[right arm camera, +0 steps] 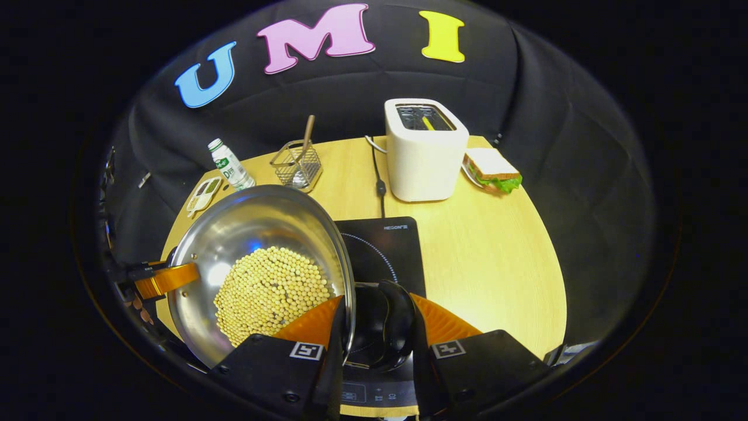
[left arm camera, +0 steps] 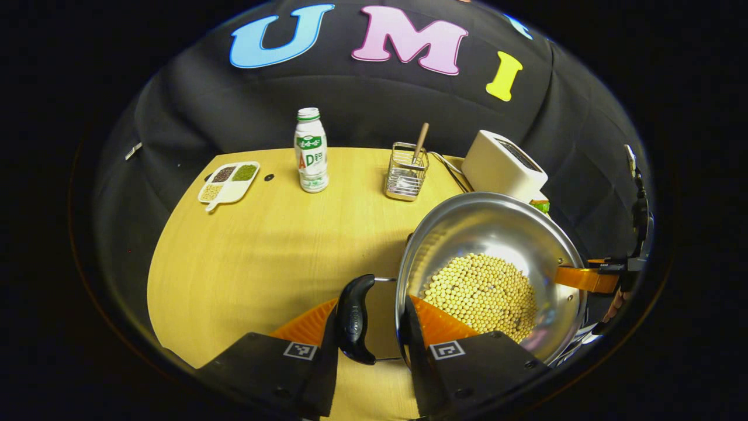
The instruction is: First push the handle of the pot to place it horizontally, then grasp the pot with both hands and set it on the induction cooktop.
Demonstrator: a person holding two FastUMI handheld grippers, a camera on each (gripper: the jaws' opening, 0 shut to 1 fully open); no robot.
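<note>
The left gripper (left arm camera: 369,327) is nearest, its ribbed fingers narrowed onto the pot's glossy black curved side handle (left arm camera: 355,318). The polished steel pot (left arm camera: 491,234), round and holding pale soybeans (left arm camera: 482,292), is lifted over the wooden table (left arm camera: 263,251). In the right gripper view, the right gripper (right arm camera: 377,327) clamps the opposite handle (right arm camera: 388,321) above the flat black induction cooktop (right arm camera: 385,245).

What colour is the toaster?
White toaster, clearest in the right gripper view.
</note>
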